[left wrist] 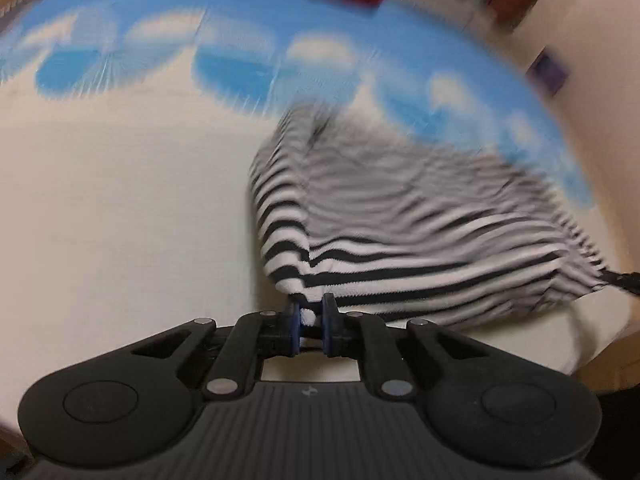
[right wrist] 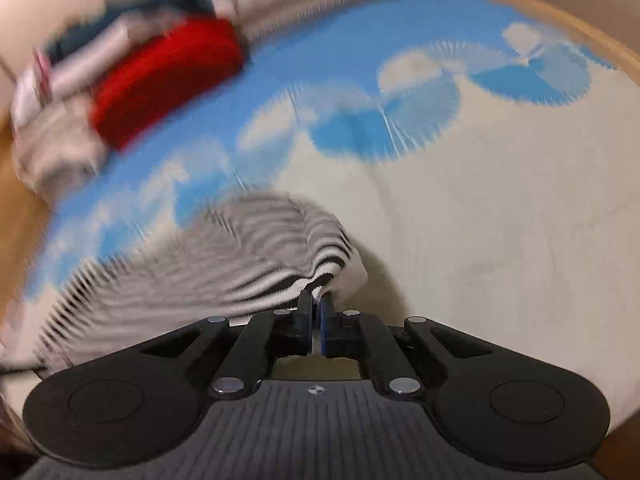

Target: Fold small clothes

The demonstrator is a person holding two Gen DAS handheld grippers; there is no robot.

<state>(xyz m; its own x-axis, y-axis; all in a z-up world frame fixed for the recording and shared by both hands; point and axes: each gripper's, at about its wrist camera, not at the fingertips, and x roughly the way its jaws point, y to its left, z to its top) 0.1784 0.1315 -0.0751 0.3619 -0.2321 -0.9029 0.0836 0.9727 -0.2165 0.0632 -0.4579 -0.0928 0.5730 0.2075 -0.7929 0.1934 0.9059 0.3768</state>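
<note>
Black two-finger left gripper (left wrist: 311, 316) sits nearest the lens, its blue-padded jaws clamped on a corner of the small black-and-white striped knit garment (left wrist: 400, 248). In the right wrist view, the matching right gripper (right wrist: 316, 312) is likewise closed on the opposite corner of that garment (right wrist: 240, 264), so the near edge is pinched at both ends. The cloth sags between them, its far part trailing on the cream bedspread with blue cloud-like fan print (left wrist: 120, 200). Both views are smeared by motion.

This looks like the start of a fold: the edge is taken but not yet laid over. Next, both hands should carry it together, level and taut, onto the far part. Well beyond, a red folded cloth (right wrist: 168, 76) lies beside other blurred laundry.
</note>
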